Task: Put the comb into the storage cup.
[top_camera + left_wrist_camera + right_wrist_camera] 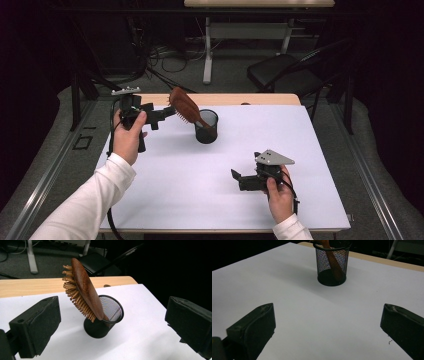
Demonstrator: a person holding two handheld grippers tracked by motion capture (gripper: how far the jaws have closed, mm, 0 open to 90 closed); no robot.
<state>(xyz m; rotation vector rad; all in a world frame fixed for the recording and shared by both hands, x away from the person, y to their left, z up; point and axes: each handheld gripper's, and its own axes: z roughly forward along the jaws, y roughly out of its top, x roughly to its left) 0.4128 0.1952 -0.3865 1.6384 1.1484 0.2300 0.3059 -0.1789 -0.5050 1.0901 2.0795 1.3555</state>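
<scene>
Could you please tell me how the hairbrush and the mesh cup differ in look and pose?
The hairbrush is brown wood with bristles; the mesh cup is black wire mesh. The hairbrush leans tilted, handle down inside, head sticking out; the cup stands upright on the white table. Neither is held.

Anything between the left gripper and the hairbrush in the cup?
Nothing visible. The left gripper faces the wooden hairbrush, jaws wide open and apart from it. The brush stands handle-down, leaning, in the black mesh cup.
</scene>
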